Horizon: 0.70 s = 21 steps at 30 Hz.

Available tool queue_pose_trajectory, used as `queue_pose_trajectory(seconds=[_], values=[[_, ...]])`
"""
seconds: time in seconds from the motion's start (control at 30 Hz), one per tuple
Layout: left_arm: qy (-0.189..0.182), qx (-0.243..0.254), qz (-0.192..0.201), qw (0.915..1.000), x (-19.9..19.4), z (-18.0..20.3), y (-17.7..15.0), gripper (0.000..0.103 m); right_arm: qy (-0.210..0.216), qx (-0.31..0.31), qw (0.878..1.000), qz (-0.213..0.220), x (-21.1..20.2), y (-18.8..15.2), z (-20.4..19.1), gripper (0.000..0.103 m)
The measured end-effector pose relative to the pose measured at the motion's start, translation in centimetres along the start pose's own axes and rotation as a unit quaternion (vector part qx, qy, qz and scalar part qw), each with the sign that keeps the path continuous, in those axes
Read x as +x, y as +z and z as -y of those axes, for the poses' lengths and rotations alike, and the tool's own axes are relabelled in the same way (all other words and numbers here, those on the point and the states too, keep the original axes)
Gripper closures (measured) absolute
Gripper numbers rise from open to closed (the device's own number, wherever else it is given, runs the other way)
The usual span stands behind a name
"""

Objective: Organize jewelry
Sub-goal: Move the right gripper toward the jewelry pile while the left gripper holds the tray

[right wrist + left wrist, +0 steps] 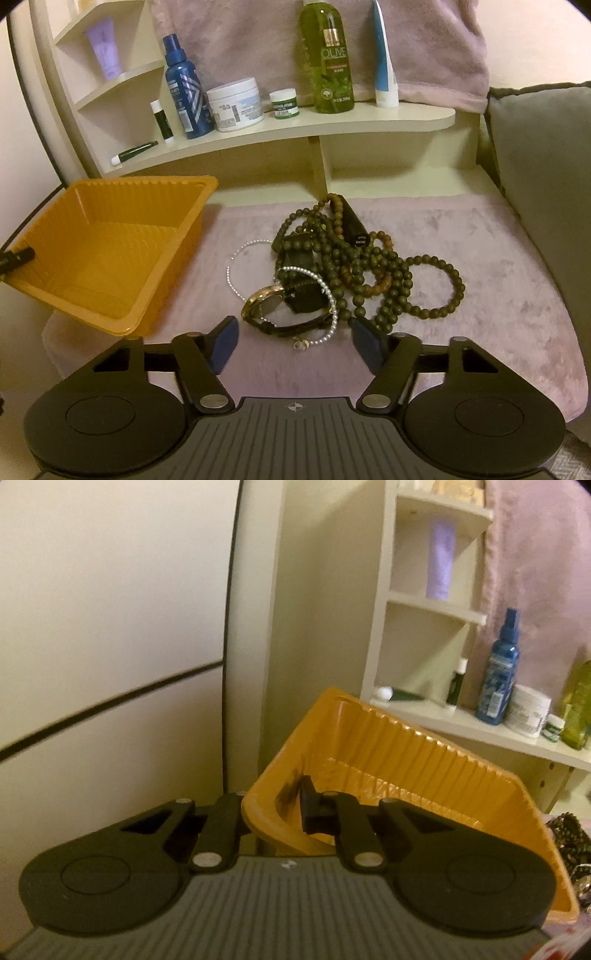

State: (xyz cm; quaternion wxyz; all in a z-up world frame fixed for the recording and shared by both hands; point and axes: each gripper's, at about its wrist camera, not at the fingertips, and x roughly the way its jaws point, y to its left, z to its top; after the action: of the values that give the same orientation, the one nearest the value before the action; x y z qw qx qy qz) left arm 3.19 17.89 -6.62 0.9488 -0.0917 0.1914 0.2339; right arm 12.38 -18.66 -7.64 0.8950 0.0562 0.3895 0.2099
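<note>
1. The left claw (273, 812) is clenched on the near wall of the orange tray (388, 746), one finger inside it and one outside.
2. In the right wrist view the tray (110, 258) is tilted, its left side raised; a dark fingertip (16, 256) shows at its left rim.
3. The tray looks empty inside.
4. The right claw (293, 343) is released, its blue pads apart, with nothing pressed between them.
5. Just beyond the right claw lies the jewelry pile (343, 269), to the right of the tray, on a pink cloth (498, 295).
6. In the pile: a watch (271, 304) at the side nearest the claw, a white pearl bracelet (328, 295) looped over it, and dark bead strands (388, 280) tangled behind and to the right.
7. A dark tube (354, 225) lies at the pile's far side, among the beads.
8. Behind the pile a shelf (332, 125) carries a blue bottle (184, 92), a white jar (236, 105) and a green bottle (330, 59).
</note>
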Motion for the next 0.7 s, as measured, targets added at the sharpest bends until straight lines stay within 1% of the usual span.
queue_pose_trajectory(seconds=[0.07, 0.17, 0.27, 0.4, 0.57, 0.7], values=[[-0.002, 0.007, 0.007, 0.9999, -0.6, 0.1, 0.3, 0.092, 0.002, 0.004, 1.0, -0.006, 0.3, -0.2, 0.3, 0.053], [-0.001, 0.016, 0.015, 0.9998, -1.5, 0.2, 0.3, 0.092, 0.008, 0.016, 1.0, -0.026, 0.9, -0.5, 0.8, 0.063], [0.0, 0.017, 0.016, 0.9997, -1.6, 0.5, 0.8, 0.092, 0.013, 0.02, 0.999, -0.032, 1.2, -0.8, 1.0, 0.068], [0.001, 0.018, 0.013, 0.9998, -1.2, 0.8, 1.2, 0.092, 0.014, 0.01, 0.999, -0.03, 1.5, -0.9, 0.8, 0.073], [0.0, 0.017, 0.013, 0.9998, -1.4, 0.6, 1.1, 0.092, 0.003, -0.019, 0.999, -0.031, 2.4, -0.7, 0.0, 0.082], [-0.001, 0.017, 0.013, 0.9998, -1.4, 0.6, 1.1, 0.092, -0.015, -0.045, 0.998, -0.03, 2.9, -0.9, -0.6, 0.085]])
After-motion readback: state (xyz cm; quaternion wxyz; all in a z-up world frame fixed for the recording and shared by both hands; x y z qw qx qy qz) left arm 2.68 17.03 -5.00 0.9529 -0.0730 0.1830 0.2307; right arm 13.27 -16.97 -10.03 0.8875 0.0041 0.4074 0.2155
